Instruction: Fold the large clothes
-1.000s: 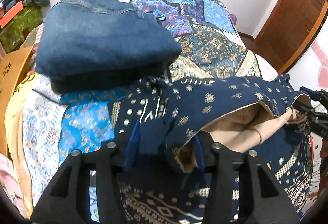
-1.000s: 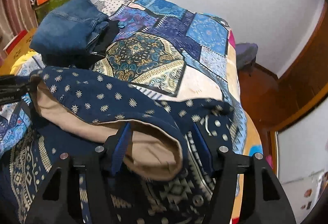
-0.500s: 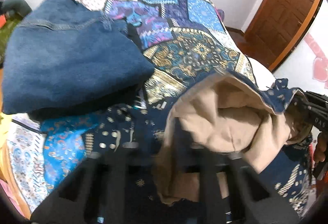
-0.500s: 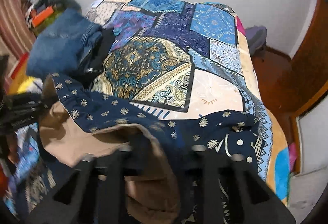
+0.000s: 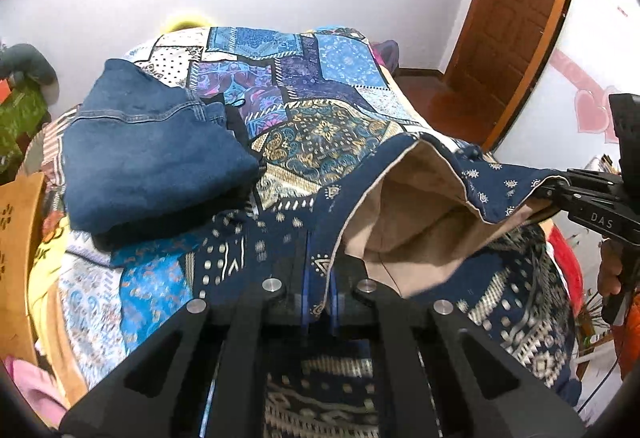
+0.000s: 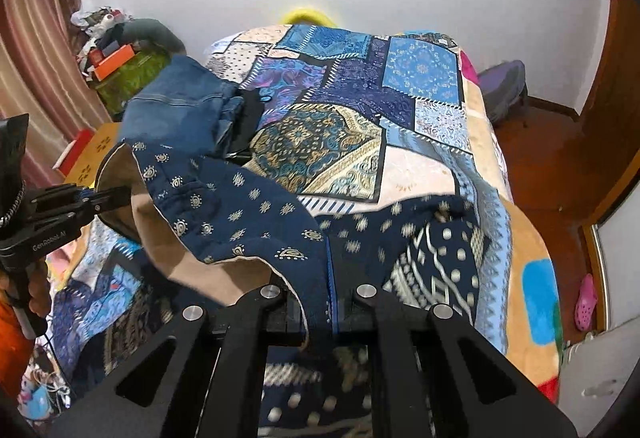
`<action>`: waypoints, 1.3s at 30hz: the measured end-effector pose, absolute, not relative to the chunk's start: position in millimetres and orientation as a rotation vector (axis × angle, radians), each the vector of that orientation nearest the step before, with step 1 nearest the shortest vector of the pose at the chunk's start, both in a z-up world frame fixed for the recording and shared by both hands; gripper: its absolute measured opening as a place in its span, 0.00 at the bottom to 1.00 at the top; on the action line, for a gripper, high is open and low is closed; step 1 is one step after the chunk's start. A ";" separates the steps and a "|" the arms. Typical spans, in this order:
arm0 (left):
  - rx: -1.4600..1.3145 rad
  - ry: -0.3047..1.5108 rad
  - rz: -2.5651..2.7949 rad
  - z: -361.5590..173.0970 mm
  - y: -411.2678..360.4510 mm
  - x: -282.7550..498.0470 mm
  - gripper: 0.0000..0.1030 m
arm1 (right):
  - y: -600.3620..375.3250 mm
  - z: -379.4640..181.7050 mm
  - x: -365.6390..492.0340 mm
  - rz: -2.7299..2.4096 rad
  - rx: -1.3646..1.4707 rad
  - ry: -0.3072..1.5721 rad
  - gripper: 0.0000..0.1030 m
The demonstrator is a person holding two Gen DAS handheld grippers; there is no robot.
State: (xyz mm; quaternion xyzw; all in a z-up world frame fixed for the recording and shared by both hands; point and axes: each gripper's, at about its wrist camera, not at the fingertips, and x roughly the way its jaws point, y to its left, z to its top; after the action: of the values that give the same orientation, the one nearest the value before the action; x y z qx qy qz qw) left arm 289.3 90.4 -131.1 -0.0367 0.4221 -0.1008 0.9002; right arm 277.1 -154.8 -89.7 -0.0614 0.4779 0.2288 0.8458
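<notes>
A navy patterned garment [image 5: 276, 238] with a beige lining [image 5: 416, 213] hangs lifted over the bed between both grippers. My left gripper [image 5: 320, 298] is shut on one edge of it; it also shows at the left of the right wrist view [image 6: 116, 195]. My right gripper [image 6: 318, 302] is shut on another edge of the garment [image 6: 248, 209]; it also shows at the right of the left wrist view [image 5: 548, 191]. The garment's lower part drapes down below both grippers.
A folded stack of blue jeans [image 5: 148, 149] lies on the patchwork bedspread [image 5: 320, 133], also seen in the right wrist view [image 6: 184, 101]. A wooden door [image 5: 516, 9] stands at the right. Cluttered boxes [image 6: 116, 57] sit beside the bed at the left.
Both grippers have closed on the garment's edges and lifted it, pulling it apart between them. The beige lining now shows wide open. Both views have risen and tilted toward the far wall.
</notes>
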 end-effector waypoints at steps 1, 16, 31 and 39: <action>-0.070 0.877 -0.207 -129.1 89.0 282.1 0.06 | -156.2 -90.4 273.3 0.479 -0.126 1.012 0.07; -0.069 1.029 -0.155 -170.6 93.9 211.4 0.42 | -180.4 -114.8 213.6 0.453 -0.223 1.143 0.13; -0.279 0.912 0.027 -145.3 183.8 208.8 0.68 | -212.3 -72.3 219.5 0.358 -0.149 1.028 0.53; -0.497 1.049 0.145 -210.2 232.0 257.4 0.68 | -234.8 -76.7 257.6 0.248 -0.081 1.035 0.62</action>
State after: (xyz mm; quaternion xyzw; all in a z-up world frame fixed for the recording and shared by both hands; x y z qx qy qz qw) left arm 257.4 232.0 -210.2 -0.2346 0.4953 0.0683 0.8336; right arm 257.6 -234.8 -76.7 -0.0387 0.4931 0.1182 0.8610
